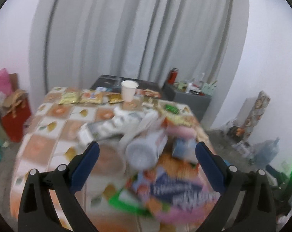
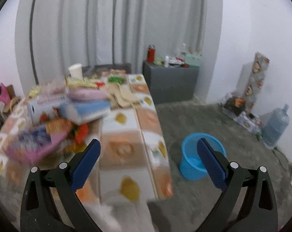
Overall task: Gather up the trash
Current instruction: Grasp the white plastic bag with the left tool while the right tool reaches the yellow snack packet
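Left gripper point(image 1: 146, 148): blue-padded fingers spread wide, nothing between them, hanging over the near end of the table.
Snack bag point(image 1: 177, 191): purple and orange, blurred, lying right under the spread fingers at the table's near edge.
White bottle point(image 1: 146, 150): on its side just beyond the bag, its round end facing the camera.
Trash pile point(image 1: 126, 123): crumpled white wrappers and packets heaped mid-table, touching the bottle; too smeared to sort out one by one.
Paper cup point(image 1: 129, 90): upright at the far end, gold packets just beside it.
Table point(image 1: 55, 127): covered in a checked orange-and-white cloth.
Red bag point(image 1: 14, 119): on the floor by the table's left side.

Right gripper point(image 2: 148, 150): fingers wide apart too, holding nothing, above the table's right corner.
Blue bucket point(image 2: 192, 166): on the grey carpet just beside the table, partly behind the right finger.
Pile from this side point(image 2: 68, 108): packets and boxes stacked on the left part of the table, well apart from the bucket.
Water jug point(image 2: 275, 127): by the wall, far right.
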A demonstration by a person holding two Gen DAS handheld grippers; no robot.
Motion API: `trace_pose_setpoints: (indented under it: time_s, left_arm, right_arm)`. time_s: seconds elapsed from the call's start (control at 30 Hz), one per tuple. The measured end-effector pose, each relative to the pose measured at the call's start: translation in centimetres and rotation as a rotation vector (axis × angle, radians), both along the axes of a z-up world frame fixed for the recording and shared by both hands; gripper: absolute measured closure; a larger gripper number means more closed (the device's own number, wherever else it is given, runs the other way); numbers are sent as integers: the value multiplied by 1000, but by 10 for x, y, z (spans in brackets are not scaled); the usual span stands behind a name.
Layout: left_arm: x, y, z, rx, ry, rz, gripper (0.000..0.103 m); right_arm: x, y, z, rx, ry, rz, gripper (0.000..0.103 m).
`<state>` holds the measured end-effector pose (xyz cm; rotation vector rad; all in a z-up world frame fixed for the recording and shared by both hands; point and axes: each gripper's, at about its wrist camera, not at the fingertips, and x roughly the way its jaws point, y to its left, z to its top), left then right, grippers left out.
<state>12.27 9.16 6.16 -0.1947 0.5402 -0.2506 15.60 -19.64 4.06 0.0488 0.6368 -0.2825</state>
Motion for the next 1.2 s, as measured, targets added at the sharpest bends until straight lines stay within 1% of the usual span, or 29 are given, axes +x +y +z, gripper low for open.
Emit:
trace_pose_setpoints:
  time_s: [0.03,0.07,0.1,0.13,0.17,0.2,0.23,0.27,0.3,0.33,0.37,0.4,0.43,0.47,0.5,0.53,0.57,0.6,0.7,0.73,0.87,0.9,0.97,1.0,1.13,1.2]
  left_arm:
    - [18,0,0,-14,18,-25,7]
    - [32,1,-1,-27,34,-45,9]
    - [44,0,-2,-40,49,-65,13]
    - [53,1,-2,-47,57,-77,17]
    - [65,1,-3,-54,68,-90,19]
    - [77,2,-5,-66,80,-100,22]
    - [87,3,-7,-76,96,-109,26]
    - [102,6,-9,-94,126,-119,28]
    - [113,8,-9,-110,147,-130,30]
    - [128,9,-11,-123,182,-157,30]
    - [139,9,-14,-125,211,-175,30]
    - [159,8,-21,-125,277,-200,30]
    - [169,8,-27,-124,313,-213,30]
    - [179,7,-32,-121,351,-229,30]
    - [190,5,-39,-117,392,-240,30]
    - [199,3,-45,-112,423,-257,31]
    - [209,0,-51,-102,459,-282,31]
    - [214,-1,-56,-89,476,-284,31]
    - [226,-8,-66,-58,520,-345,31]
    - [228,-10,-69,-46,529,-353,31]
    - [233,-14,-74,5,539,-383,31]
    - [235,-15,-75,9,545,-388,34]
    - [238,-16,-77,5,555,-392,38]
    - [240,-17,-78,7,560,-397,43]
    - [244,-18,-84,-2,587,-401,60]
    - [244,-16,-86,-14,595,-401,67]
  right_arm:
    - [9,-1,4,16,-10,15,8]
    - [23,-3,10,54,-21,46,8]
    - [33,-5,14,90,-27,70,8]
    - [51,-11,21,162,-29,112,9]
    - [58,-15,22,201,-25,133,10]
    - [74,-21,25,275,-16,167,13]
    - [83,-25,26,319,-8,186,14]
    - [102,-31,25,394,18,218,14]
    - [117,-34,23,447,44,237,16]
    - [132,-38,20,498,70,254,17]
    - [154,-42,14,571,112,271,17]
    - [173,-44,7,617,157,287,17]
    - [190,-44,2,645,187,301,19]
    - [199,-44,-1,665,204,302,20]
    - [217,-45,-8,696,241,293,20]
    - [226,-46,-14,719,267,291,20]
    - [240,-47,-22,762,304,288,21]
    - [250,-46,-27,784,327,287,23]
    - [272,-39,-36,788,387,318,23]
    - [281,-31,-37,773,408,346,23]
    - [287,-15,-33,687,455,436,21]
    - [292,-13,-37,673,475,463,21]
    - [298,-7,-43,651,509,479,21]
    - [301,-5,-48,644,525,485,21]
    - [305,-9,-56,665,559,486,21]
    - [308,-12,-58,682,566,481,25]
